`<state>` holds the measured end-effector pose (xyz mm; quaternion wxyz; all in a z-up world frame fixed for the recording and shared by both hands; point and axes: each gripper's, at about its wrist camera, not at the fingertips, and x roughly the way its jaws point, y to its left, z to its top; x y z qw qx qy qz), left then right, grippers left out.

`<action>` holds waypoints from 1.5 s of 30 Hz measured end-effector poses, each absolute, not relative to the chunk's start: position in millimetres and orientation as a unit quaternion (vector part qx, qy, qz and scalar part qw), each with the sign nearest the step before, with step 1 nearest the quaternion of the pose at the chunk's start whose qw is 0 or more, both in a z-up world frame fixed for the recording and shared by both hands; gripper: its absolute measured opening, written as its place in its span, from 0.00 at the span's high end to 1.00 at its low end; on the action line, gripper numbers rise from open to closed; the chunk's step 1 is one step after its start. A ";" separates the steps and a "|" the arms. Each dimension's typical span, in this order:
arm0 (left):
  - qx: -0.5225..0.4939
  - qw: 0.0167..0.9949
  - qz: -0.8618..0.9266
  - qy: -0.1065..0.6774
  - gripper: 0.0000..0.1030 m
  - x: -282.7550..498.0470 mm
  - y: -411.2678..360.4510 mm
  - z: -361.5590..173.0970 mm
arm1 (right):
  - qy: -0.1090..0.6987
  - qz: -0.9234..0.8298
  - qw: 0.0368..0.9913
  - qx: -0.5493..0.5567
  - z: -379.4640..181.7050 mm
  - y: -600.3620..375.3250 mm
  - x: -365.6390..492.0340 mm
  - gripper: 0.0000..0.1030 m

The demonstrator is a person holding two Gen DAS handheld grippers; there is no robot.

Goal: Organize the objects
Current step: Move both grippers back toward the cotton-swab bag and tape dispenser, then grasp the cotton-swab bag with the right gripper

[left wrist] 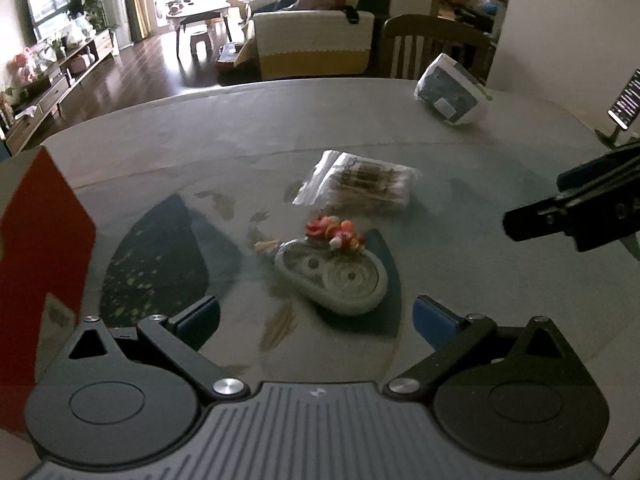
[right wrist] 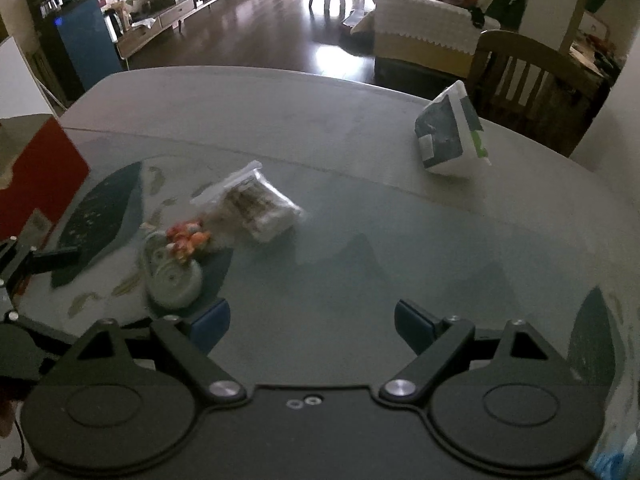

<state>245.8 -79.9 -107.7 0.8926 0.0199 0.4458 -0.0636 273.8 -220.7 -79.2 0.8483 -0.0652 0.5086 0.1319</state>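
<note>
Beyond the round glass-topped table (left wrist: 360, 120) lies a living room with a sofa (left wrist: 316, 36), a low coffee table (left wrist: 200, 14), a television (left wrist: 50, 4) on a long sideboard, and a wooden chair (left wrist: 432, 46) tucked at the far rim. Near the middle of the table sits a pale oval ceramic dish (left wrist: 334, 276) with small orange and red figures along its far edge. Just behind it, nearly touching, lies a clear zip bag of cotton swabs (left wrist: 360, 186). Well apart, toward the far right edge, a white and dark packet (left wrist: 452, 94) stands tilted. A red box (left wrist: 36, 248) rises at the left edge.

The left gripper (left wrist: 316, 322) hangs over the table just short of the dish, its blue-padded fingers (left wrist: 434, 318) spread wide with nothing between them. The right gripper (right wrist: 312, 322) hangs to the right of the dish, its fingers (right wrist: 212, 322) likewise spread apart and empty over bare glass; the dish lies just ahead of its left finger. A phone on a stand (left wrist: 626, 100) shows at the right edge of the left wrist view.
</note>
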 end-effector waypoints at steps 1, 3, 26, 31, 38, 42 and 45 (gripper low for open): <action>0.019 0.892 -0.060 0.448 0.00 250.7 -83.3 -110.8 | 0.511 0.131 0.847 -0.068 -82.0 -219.3 279.6 0.13; 0.018 0.889 -0.054 0.455 0.00 258.4 -88.2 -116.3 | 0.515 0.130 0.844 -0.073 -87.5 -216.2 292.0 0.13; -0.002 0.888 0.002 0.461 0.00 299.7 -92.7 -148.5 | 0.517 0.175 0.830 -0.114 -136.5 -167.3 369.9 0.14; 0.003 0.889 -0.013 0.457 0.00 293.4 -84.1 -148.9 | 0.508 0.192 0.830 -0.126 -137.6 -163.6 369.2 0.15; 0.011 0.886 -0.023 0.463 0.01 279.7 -58.1 -148.0 | 0.503 0.213 0.827 -0.135 -139.4 -162.7 365.1 0.17; 0.019 0.888 -0.037 0.459 0.09 276.0 -47.0 -145.2 | 0.508 0.229 0.820 -0.134 -141.9 -161.4 359.2 0.33; 0.026 0.889 -0.055 0.455 0.17 276.6 -46.7 -142.9 | 0.502 0.231 0.822 -0.140 -141.7 -160.4 353.3 0.39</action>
